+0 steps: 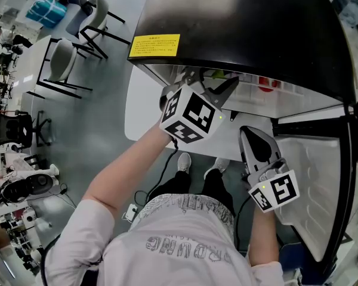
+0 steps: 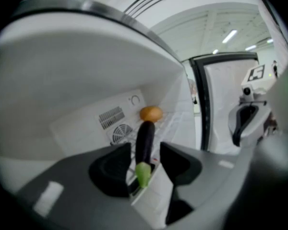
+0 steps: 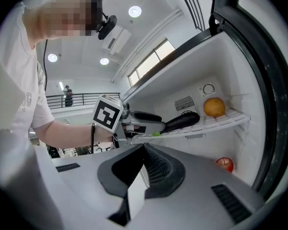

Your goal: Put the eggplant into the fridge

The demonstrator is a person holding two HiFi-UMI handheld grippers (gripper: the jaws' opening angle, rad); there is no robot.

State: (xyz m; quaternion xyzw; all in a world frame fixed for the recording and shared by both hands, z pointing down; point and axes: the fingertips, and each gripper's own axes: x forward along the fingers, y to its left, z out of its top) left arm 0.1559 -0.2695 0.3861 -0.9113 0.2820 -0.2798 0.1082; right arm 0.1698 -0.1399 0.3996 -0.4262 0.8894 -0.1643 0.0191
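Note:
A dark purple eggplant with a green stem lies lengthwise on the white wire shelf of the open fridge. My left gripper reaches into the fridge and stands open, one jaw on each side of the eggplant's stem end, pads clear of it. The right gripper view shows the same eggplant resting on the shelf in front of my left gripper. My right gripper is shut and holds nothing; it hangs outside, low by the door.
An orange sits on the same shelf just behind the eggplant. A red apple lies on a lower level. The fridge door stands open at the right. Chairs and a table are far left.

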